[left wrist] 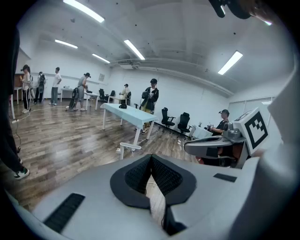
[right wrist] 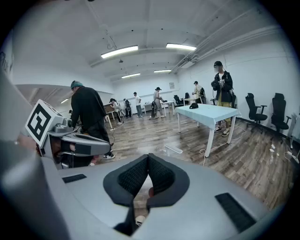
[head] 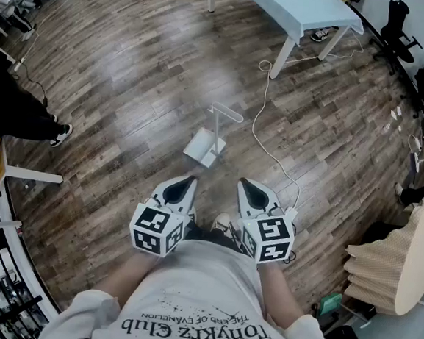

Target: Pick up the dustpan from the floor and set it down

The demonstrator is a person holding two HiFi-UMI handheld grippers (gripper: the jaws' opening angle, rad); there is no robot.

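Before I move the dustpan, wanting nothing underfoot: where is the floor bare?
Bare wood floor lies between the white upright dustpan, the pale blue table and the person in black. Crowded rightward: white cable, black chairs.

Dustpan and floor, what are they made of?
The dustpan looks like smooth pale plastic, though thin painted metal is possible: its pan and handle are one even whitish colour. The floor looks like wood planks or wood-look laminate, with grain lines and a soft shine where light reflects.
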